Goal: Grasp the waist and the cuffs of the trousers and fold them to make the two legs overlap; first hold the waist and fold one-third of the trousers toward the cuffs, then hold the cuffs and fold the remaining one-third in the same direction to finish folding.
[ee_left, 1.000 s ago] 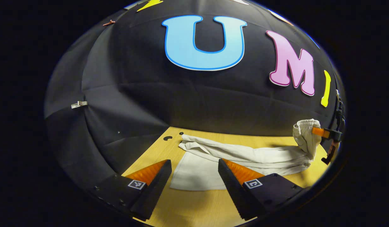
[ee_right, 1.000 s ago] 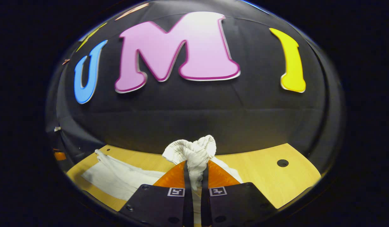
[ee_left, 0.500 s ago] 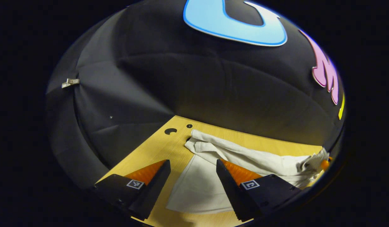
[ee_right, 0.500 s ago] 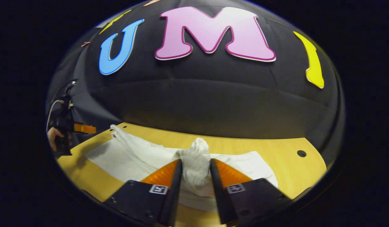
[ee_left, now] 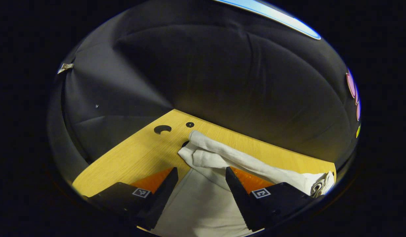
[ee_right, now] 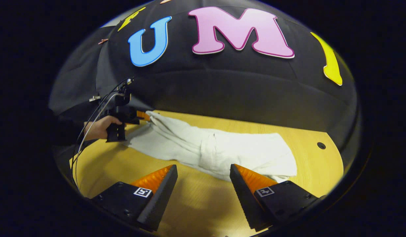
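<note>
Trousers (ee_right: 219,149) flat on table (ee_right: 196,204), both grippers unloaded.
Right gripper (ee_right: 203,174) jaws apart, above bare table; left gripper (ee_left: 201,176) jaws apart over cuffs (ee_left: 198,154) at 12 o'clock.

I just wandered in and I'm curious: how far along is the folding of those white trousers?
Partly done. In the right gripper view the trousers lie on the table as one long band, with one end seemingly folded over. The right gripper is open and off the cloth. The left gripper, open, straddles the other end. The final fold looks left to do.
</note>
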`<action>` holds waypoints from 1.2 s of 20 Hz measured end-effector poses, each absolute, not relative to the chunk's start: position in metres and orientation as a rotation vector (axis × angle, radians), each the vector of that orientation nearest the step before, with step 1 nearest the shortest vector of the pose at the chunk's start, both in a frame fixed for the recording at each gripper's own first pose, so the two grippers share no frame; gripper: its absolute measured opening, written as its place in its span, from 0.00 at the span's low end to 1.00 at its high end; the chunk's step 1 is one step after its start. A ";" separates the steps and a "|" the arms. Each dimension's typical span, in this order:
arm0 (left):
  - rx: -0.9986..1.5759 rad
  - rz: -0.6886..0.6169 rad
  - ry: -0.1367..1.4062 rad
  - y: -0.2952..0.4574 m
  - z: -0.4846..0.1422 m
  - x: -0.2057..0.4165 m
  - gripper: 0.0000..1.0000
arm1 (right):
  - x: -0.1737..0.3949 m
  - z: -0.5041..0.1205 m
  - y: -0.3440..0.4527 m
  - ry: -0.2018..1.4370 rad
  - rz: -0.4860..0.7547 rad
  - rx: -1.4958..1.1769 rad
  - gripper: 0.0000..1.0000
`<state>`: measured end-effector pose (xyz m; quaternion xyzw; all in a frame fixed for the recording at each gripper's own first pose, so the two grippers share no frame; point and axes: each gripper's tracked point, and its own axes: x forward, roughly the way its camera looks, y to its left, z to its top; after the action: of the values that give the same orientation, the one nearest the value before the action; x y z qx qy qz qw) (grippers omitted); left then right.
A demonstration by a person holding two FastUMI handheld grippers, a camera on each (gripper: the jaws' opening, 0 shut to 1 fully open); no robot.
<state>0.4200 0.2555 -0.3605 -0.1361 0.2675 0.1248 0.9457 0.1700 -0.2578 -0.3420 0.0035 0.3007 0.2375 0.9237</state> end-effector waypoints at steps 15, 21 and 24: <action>-0.038 0.130 0.755 0.219 -0.396 0.432 0.43 | 0.147 -0.344 -0.310 0.760 0.427 0.065 0.99; -0.188 0.161 0.767 0.203 -0.395 0.429 0.06 | 0.155 -0.329 -0.335 0.721 0.381 0.042 0.99; -0.320 0.203 0.717 0.204 -0.382 0.429 0.05 | 0.161 -0.319 -0.347 0.699 0.357 0.047 0.99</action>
<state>0.4290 0.2038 -0.3821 -0.1556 0.3488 0.0986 0.9189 0.1614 -0.3471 -0.3189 0.0229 0.3407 0.1739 0.9237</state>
